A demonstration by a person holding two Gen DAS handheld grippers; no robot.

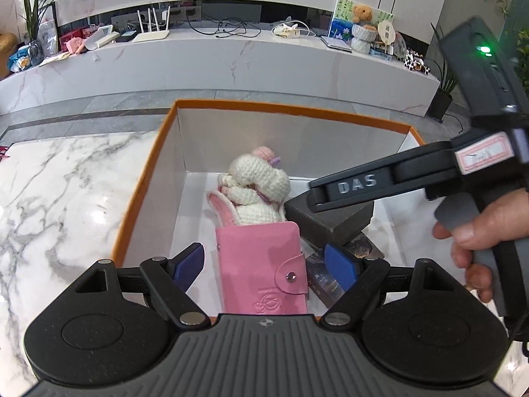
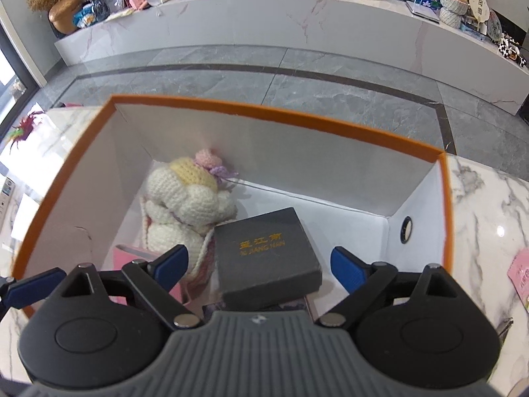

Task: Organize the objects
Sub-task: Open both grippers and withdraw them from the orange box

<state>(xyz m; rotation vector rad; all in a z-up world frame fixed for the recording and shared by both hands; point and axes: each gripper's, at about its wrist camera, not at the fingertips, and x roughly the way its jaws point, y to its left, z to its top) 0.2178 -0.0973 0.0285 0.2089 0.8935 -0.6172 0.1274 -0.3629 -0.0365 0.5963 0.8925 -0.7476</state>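
Your left gripper (image 1: 264,266) points steeply down, jaws wide apart, blue pads (image 1: 188,263) clear on both sides, nothing pinched btwn them. Your right gripper (image 2: 259,266) is tilted down the same way, jaws spread wide, pads (image 2: 347,266) touching nothing. In the left wrist view the right gripper's black body reaches in from the right, w/ your right hand (image 1: 476,241) wrapped round its grip, fingers curled on the trigger. Left hand isn't visible.
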